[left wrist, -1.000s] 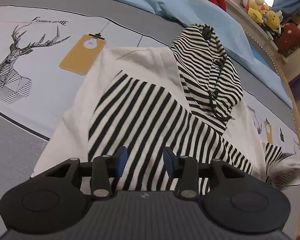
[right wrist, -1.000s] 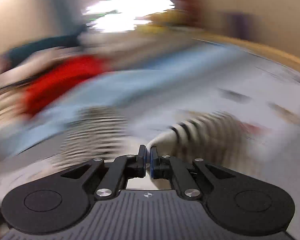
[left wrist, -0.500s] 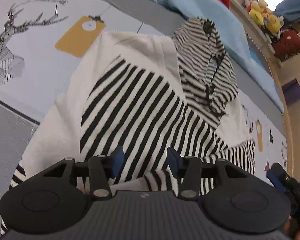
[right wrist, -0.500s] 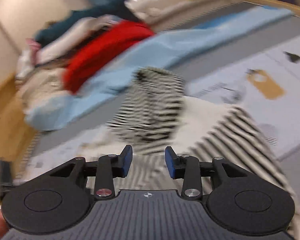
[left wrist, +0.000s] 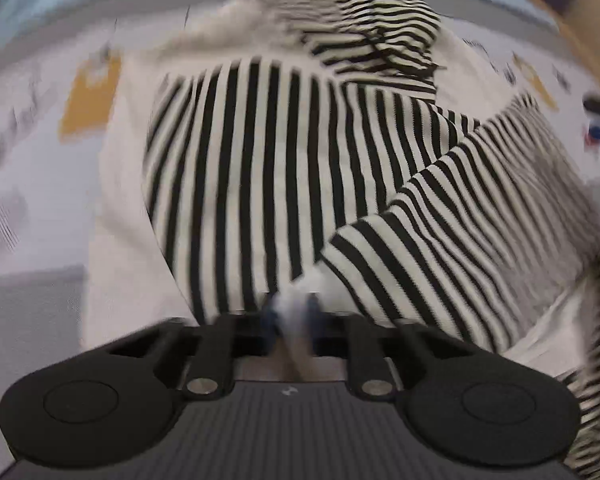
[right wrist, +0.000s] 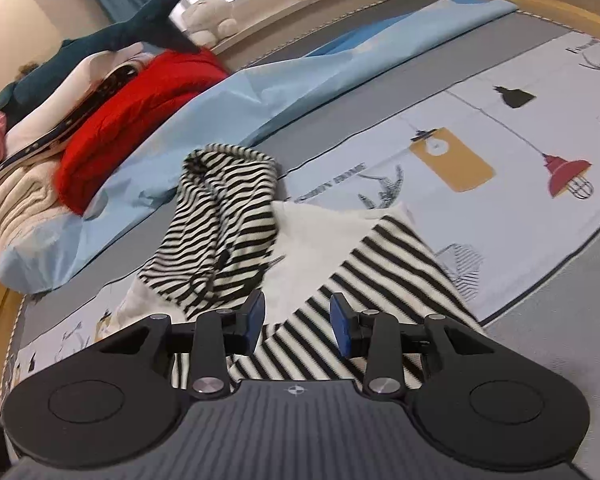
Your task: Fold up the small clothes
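Soft striped knit hoodie (left wrist: pixel 260 168), folded sleeves, crumpled hood

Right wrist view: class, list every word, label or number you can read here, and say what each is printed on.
"FASHION HOME" on the printed bed sheet, beside the striped hoodie; the first letters are faint.
More lettering at the sheet's far right edge: cut off, unreadable.
Dark patterned band in the clothes pile: too small to read.
Left wrist view: sheet print too blurred to read.

Left view motion-blurred, right sharp
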The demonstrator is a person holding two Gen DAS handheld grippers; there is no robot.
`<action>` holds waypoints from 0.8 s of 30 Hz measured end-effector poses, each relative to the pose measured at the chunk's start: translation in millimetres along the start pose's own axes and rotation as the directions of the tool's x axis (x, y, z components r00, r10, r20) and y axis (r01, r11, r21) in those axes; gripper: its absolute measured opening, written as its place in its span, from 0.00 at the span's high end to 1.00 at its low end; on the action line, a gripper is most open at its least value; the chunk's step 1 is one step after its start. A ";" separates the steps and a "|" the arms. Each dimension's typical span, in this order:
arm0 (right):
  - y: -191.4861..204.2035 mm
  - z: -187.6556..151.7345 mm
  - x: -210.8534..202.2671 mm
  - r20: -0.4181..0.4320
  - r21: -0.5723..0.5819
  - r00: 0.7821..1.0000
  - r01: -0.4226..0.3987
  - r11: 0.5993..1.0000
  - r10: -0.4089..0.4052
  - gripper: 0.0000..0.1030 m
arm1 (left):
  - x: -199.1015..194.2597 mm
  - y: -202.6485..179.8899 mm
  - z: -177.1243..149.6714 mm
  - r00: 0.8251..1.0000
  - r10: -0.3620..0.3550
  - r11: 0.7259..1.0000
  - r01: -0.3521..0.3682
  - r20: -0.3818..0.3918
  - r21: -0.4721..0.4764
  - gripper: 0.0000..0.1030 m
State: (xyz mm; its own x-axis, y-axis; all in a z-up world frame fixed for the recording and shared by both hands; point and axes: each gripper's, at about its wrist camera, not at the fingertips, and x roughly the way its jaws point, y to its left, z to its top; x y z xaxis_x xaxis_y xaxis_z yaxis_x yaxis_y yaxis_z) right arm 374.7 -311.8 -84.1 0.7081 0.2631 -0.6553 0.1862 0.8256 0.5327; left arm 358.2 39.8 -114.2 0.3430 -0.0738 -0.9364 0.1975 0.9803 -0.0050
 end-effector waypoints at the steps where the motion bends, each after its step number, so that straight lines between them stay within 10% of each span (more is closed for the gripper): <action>1: -2.0 0.8 0.4 0.002 0.007 1.000 0.012 1.000 -0.012 0.63 | -5.5 -2.4 1.7 0.999 0.016 0.999 -0.017 0.031 0.033 0.92; 9: -12.6 1.7 2.3 0.020 0.050 0.996 0.088 0.995 -0.089 0.63 | -52.8 30.0 21.9 0.953 0.087 0.990 -0.050 0.290 -0.133 0.93; 14: -15.7 0.7 5.5 0.006 0.052 0.993 0.114 0.992 -0.114 0.63 | -47.2 69.1 23.2 0.949 0.212 0.924 -0.117 0.234 -0.363 0.90; 18: -17.9 -3.3 14.8 -0.049 0.038 0.984 0.173 0.984 -0.172 0.63 | -45.9 79.4 22.8 0.957 0.196 0.914 -0.100 0.213 -0.394 0.68; 24: -28.8 -12.5 29.2 -0.156 0.051 0.960 0.241 0.969 -0.230 0.63 | -37.6 80.0 21.4 0.974 0.132 0.902 -0.041 0.182 -0.430 0.68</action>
State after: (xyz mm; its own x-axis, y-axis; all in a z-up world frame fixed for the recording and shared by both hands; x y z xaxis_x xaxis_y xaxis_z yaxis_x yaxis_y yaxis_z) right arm 381.4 -321.7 -125.3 0.5306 0.1406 -0.8359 0.3857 0.8381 0.3858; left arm 380.8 117.1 -71.9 0.5276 0.0238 -0.8492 -0.2314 0.9658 -0.1167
